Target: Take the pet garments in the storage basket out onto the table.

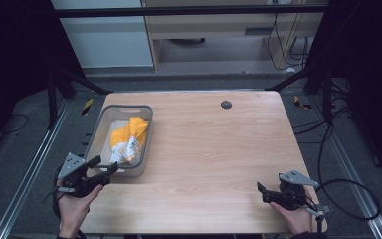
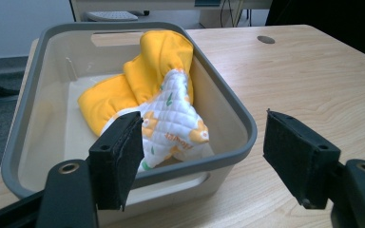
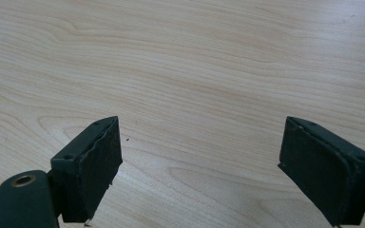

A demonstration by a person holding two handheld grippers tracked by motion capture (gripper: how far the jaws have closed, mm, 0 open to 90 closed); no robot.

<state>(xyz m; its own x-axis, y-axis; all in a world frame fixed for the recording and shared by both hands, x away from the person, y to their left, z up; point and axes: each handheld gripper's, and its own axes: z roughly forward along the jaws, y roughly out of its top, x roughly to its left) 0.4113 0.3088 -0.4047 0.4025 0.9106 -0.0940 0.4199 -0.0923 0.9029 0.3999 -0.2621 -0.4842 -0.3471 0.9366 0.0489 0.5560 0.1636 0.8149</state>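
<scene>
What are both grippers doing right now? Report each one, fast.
Left gripper: open, holds nothing, fingers near the grey bin with the yellow cloth inside.
Right gripper: open, holds nothing, over the bare table.

We spot just one bit of lettering: small orange script on the white quilted side of the cloth [image 2: 171, 128], which lies in the grey bin [image 2: 228, 102] near the left edge of the desk [image 2: 313, 95]. In the left gripper view the word runs upside down and is too small for us to make out. Around it we see printed orange and green motifs, not letters. On the bin itself and the desk, we read nothing.
</scene>
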